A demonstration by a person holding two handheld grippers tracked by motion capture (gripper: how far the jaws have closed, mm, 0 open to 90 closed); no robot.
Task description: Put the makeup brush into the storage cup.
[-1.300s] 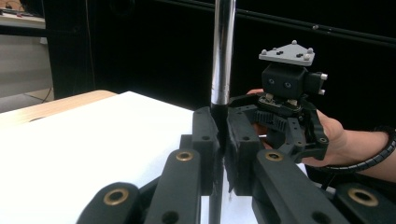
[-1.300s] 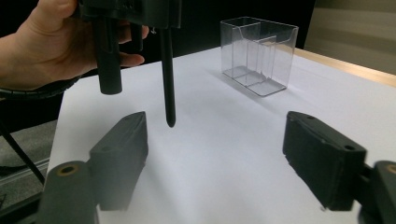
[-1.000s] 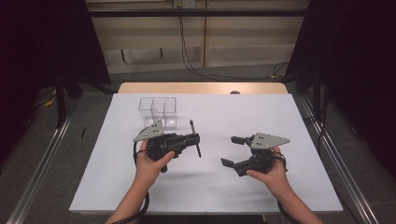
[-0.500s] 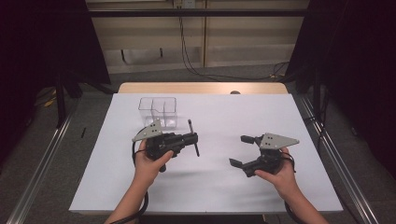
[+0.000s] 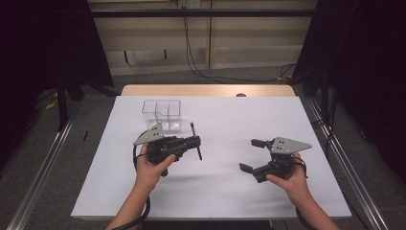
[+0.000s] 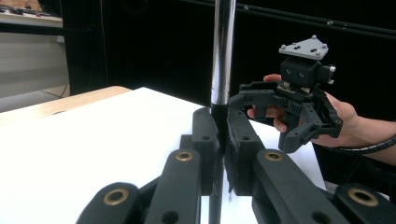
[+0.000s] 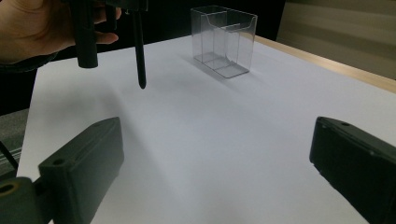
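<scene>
Two grippers over the white worktop [image 5: 215,191] | left gripper [image 5: 195,142] — jaws clamped on a black pen [image 5: 196,141], held above the sheet, just in front of the clear divided box [image 5: 162,114] | right gripper [image 5: 249,155] — jaws have just been opening, now spread wide, nothing between them, well apart from the pen

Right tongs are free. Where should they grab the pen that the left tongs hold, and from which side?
Probably the pen below the left tongs: the lower end hangs bare above the white table. The right tongs, open with nothing between them, could come in level from their own side, jaws straddling the thin round shaft crosswise. The part above the left tongs is bare too.
</scene>
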